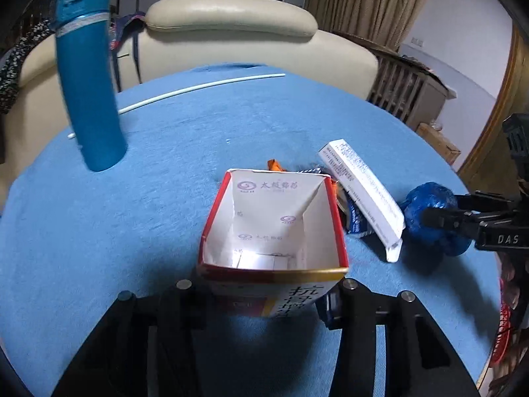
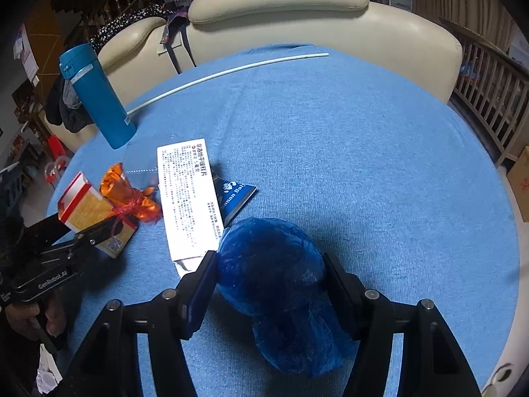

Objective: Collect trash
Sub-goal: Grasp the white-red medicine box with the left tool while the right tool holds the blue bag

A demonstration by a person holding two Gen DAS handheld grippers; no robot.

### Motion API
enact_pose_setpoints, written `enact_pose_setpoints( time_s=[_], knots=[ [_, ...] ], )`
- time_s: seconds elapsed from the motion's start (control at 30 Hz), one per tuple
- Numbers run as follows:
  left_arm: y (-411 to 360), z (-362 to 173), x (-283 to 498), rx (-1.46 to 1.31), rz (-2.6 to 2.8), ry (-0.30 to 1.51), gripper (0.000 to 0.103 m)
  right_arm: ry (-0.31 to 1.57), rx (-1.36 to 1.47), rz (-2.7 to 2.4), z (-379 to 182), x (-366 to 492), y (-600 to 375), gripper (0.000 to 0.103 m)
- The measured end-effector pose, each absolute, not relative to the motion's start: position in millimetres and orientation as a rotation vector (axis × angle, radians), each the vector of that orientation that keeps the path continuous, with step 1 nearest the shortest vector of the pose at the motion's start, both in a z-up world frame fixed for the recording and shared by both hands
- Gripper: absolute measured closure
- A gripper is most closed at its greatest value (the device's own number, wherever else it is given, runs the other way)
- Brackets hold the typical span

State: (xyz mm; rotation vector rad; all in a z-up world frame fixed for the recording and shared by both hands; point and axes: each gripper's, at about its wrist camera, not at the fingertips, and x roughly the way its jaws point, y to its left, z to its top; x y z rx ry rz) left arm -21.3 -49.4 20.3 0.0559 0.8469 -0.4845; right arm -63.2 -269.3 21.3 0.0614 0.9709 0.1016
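Note:
My left gripper [image 1: 267, 292] is shut on an open red and gold carton [image 1: 274, 231], its white inside facing up; the carton also shows in the right wrist view [image 2: 89, 211]. My right gripper [image 2: 271, 274] is shut on a crumpled blue plastic ball [image 2: 274, 284], which also shows in the left wrist view [image 1: 429, 211]. Between them on the blue tablecloth lie a white printed medicine box [image 2: 188, 198], an orange foil wrapper [image 2: 129, 195] and a dark blue packet [image 2: 236, 195].
A tall blue flask [image 1: 87, 76] stands at the far left of the round table [image 2: 363, 152]. A thin white tube [image 2: 224, 72] lies along the far edge. A cream sofa [image 2: 281, 10] stands behind the table.

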Motion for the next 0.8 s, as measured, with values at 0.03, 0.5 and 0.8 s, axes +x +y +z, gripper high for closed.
enact_pose_setpoints(
  time_s=[0.03,0.5,0.8],
  knots=[
    [-47,21,-25,0.054,-0.473,0.847,0.054,0.969,0.067,0.101,23,-66,-269,0.038],
    [-27,52,-94,0.035,-0.423,0.798,0.054,0.865,0.144,0.082,61,-134,-272,0.038],
    [-20,83,-126,0.021,-0.414,0.714,0.054,0.823,0.178,0.067,73,-180,-280,0.038]
  ],
)
